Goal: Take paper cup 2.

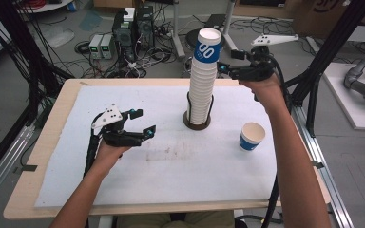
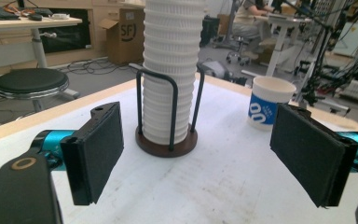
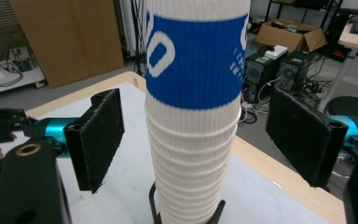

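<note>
left gripper (image 1: pixel 141 121): low over the white mat (image 1: pixel 171 161), jaws wide apart, holds nothing | right gripper (image 1: pixel 225 61): up by the top of the cup stack (image 1: pixel 203 76), jaws wide, one each side, not touching | stack: upright in a rack (image 1: pixel 198 121) | lone cup (image 1: pixel 252 136): on the mat, right of the rack

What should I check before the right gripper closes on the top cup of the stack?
1. Right gripper open, jaws either side of the top cup: ok.
2. Pads touching the cup: not yet, gaps both sides.
3. Stack upright in its wire holder: ok.
4. Left gripper open, low over the table, apart from the stack: ok.
5. Loose cup standing to the right of the holder, apart from it: ok.
6. Top cup loose from the one below: cannot tell.
</note>
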Motion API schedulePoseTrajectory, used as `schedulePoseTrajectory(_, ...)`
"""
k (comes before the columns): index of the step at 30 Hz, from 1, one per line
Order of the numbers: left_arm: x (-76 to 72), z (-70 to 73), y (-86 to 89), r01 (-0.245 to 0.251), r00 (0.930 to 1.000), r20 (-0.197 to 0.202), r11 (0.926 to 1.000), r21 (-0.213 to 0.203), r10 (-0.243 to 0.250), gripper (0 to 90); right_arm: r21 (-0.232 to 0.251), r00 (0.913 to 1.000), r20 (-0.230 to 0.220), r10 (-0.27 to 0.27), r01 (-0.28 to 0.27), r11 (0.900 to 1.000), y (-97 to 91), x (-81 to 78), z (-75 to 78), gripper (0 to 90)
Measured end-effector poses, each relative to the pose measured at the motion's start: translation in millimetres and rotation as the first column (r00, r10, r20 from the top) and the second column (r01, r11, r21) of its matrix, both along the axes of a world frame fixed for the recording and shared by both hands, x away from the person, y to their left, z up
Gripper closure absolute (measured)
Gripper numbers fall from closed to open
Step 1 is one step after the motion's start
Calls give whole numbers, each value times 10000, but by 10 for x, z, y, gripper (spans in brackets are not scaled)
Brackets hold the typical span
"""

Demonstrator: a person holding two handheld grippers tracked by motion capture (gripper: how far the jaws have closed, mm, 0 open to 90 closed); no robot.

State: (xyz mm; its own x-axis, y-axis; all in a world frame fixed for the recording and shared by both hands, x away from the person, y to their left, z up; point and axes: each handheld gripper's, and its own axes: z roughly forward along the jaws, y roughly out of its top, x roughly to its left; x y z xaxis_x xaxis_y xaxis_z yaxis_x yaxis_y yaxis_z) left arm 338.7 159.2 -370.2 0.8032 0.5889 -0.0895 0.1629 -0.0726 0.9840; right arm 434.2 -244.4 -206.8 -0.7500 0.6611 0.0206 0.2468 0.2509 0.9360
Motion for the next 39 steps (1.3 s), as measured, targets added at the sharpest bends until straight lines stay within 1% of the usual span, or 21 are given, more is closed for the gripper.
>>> schedulePoseTrajectory(1,-5,-12,1,-2,10000,-30,10000,-32,2,172,12,10000,7,16,-16,10000,12,18,16,197)
schedulePoseTrajectory(4,-16,-50,4,-4,10000,-39,10000,56,4,172,-41,10000,31,-56,56,10000,56,64,66,197)
schedulePoseTrajectory(10,-37,-85,1,-26,10000,54,9999,107,25,172,-120,9999,58,-139,140,9998,155,139,159,197)
schedulePoseTrajectory(14,-49,-100,1,-6,10000,97,10000,52,6,173,-157,9997,120,-199,201,9997,205,172,227,197)
schedulePoseTrajectory(17,-55,-114,12,28,10000,62,10000,-23,-28,174,-176,9994,67,-331,332,9993,225,208,259,197)
schedulePoseTrajectory(25,-47,-116,39,15,10000,38,9999,-141,-15,174,-230,9994,-75,-346,344,9991,347,322,306,197)
schedulePoseTrajectory(32,-47,-122,25,85,10000,-15,9999,-126,-85,175,-308,9994,-219,-268,262,9992,442,386,279,197)
schedulePoseTrajectory(37,-45,-121,34,72,10000,-27,9999,-122,-72,175,-2,9994,-272,-232,232,9997,434,407,280,198)
schedulePoseTrajectory(38,-44,-120,37,72,10000,-34,9999,-118,-73,175,22,9993,-315,-220,220,9998,431,406,283,202)
schedulePoseTrajectory(39,-43,-122,38,74,10000,-30,9999,-138,-75,175,-24,9995,-236,-209,208,9998,427,409,286,224)
